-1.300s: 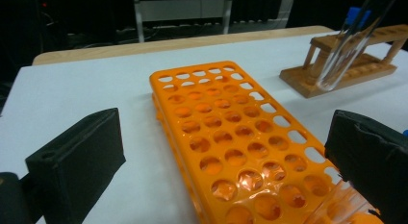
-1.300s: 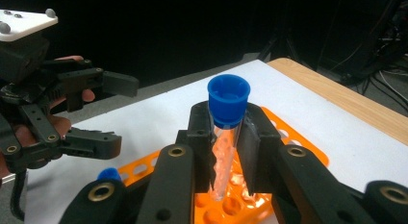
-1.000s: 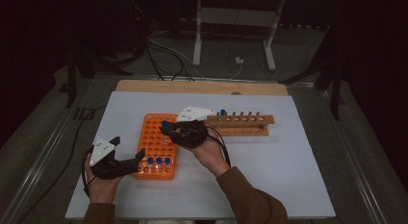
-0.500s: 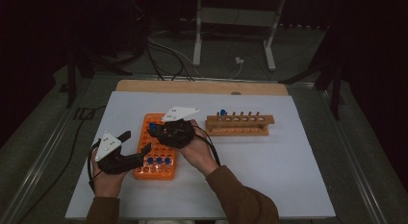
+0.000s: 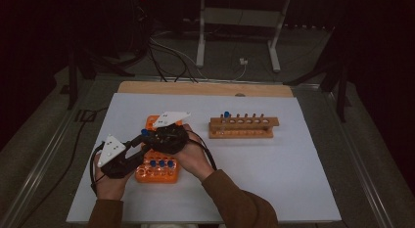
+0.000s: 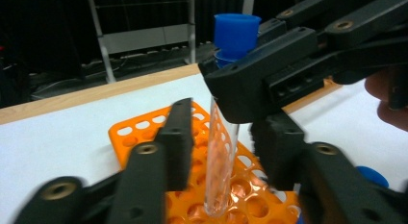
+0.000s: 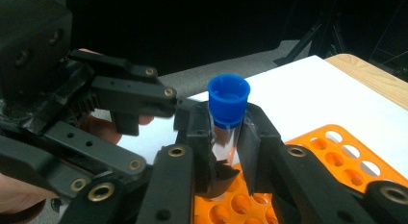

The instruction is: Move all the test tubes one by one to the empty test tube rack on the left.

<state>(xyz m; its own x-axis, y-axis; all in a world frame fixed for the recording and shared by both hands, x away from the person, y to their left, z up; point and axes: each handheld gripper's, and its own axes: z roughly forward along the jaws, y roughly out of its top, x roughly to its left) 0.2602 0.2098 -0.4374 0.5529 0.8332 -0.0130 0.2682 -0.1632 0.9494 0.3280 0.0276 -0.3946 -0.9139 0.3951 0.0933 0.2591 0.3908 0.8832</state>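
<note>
Above the orange rack [image 5: 155, 162]: a blue-capped test tube [image 7: 225, 119] clamped in the right gripper [image 7: 226, 152], its lower end hidden; left gripper [image 6: 219, 152] fingers just closing around the glass, contact unclear. White table [image 5: 293, 159] open at right, wooden rack [image 5: 243, 126] beyond; dark room behind.

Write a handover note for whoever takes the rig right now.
Right gripper: shut on the blue-capped tube, just under the cap, upright above the orange rack.
Left gripper: jaws have just been closing around the same tube lower down, but there are gaps on both sides and it has no grip yet.
Done: one capped tube stands at the left end of the wooden rack. Three capped tubes sit in the orange rack's near row.
Left: probably finish the left grip before the right lets go, then place this tube. The wooden rack's other holes are free.
</note>
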